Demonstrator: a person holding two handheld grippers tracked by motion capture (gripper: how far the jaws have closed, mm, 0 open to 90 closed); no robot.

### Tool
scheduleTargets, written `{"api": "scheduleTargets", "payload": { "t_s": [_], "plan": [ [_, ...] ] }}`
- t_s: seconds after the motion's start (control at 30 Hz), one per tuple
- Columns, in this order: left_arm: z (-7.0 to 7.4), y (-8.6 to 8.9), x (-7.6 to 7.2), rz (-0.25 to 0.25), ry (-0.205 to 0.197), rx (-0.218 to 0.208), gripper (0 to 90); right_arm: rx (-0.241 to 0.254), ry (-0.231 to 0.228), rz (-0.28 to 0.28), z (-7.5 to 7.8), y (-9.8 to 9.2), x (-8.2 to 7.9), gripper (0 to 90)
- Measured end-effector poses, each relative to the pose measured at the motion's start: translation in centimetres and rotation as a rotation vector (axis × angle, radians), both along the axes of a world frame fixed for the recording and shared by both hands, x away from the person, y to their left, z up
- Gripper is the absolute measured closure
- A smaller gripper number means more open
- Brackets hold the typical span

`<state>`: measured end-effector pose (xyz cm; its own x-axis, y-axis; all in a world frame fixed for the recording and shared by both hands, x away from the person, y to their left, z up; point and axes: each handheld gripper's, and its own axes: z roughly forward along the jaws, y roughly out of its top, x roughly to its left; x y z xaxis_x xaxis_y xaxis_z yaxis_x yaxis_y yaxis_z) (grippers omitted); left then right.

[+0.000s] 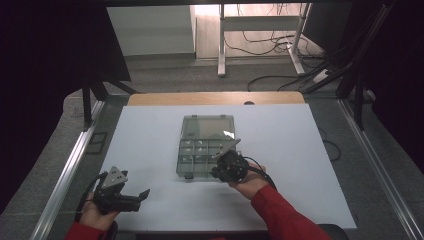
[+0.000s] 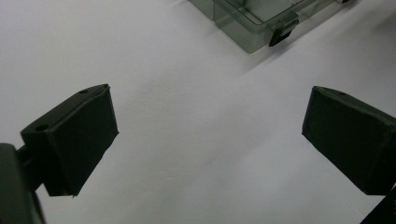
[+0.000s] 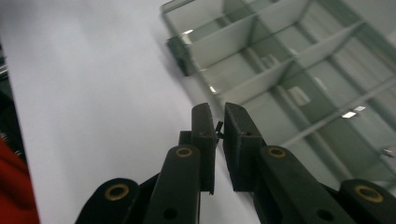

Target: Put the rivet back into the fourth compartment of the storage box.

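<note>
A clear grey compartment box (image 1: 181,161) lies with its lid open in the middle of the white sheet. My right gripper (image 1: 218,170) hovers at the box's front right corner. In the right gripper view the jaws (image 3: 218,114) are shut on a tiny dark part (image 3: 219,128), thin and hard to identify, over the edge of the box (image 3: 243,46). A few small pale pieces (image 3: 299,95) lie in its compartments. My left gripper (image 1: 144,194) rests near the front left of the sheet, apart from the box. Its jaws (image 2: 210,126) stand wide open over bare sheet, with nothing between them.
The white sheet (image 1: 280,150) covers a wooden table whose far edge (image 1: 215,98) shows. A black latch (image 2: 281,33) sticks out of the box's near wall. Metal rails (image 1: 70,165) run along both sides. Table legs and cables (image 1: 280,47) lie on the floor beyond.
</note>
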<state>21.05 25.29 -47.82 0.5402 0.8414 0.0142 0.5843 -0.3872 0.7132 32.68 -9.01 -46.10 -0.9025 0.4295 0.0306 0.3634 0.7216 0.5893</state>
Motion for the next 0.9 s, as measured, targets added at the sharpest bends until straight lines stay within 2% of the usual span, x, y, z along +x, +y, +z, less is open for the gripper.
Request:
{"api": "scheduleTargets", "payload": {
  "t_s": [0.3,0.53,0.9],
  "plan": [
    [0.0,0.0,0.0,0.001,0.0,-0.002,3.7,0.018,-0.032,-0.1,0.5,-2.4,2.3,82.8],
    [0.0,0.0,0.0,0.002,0.001,-0.003,3.7,0.018,-0.046,-0.146,0.3,-3.2,3.4,82.8],
    [0.0,0.0,0.0,0.002,0.003,-0.005,3.8,0.026,-0.045,-0.18,0.0,-3.6,5.0,82.6]
  ]
}}
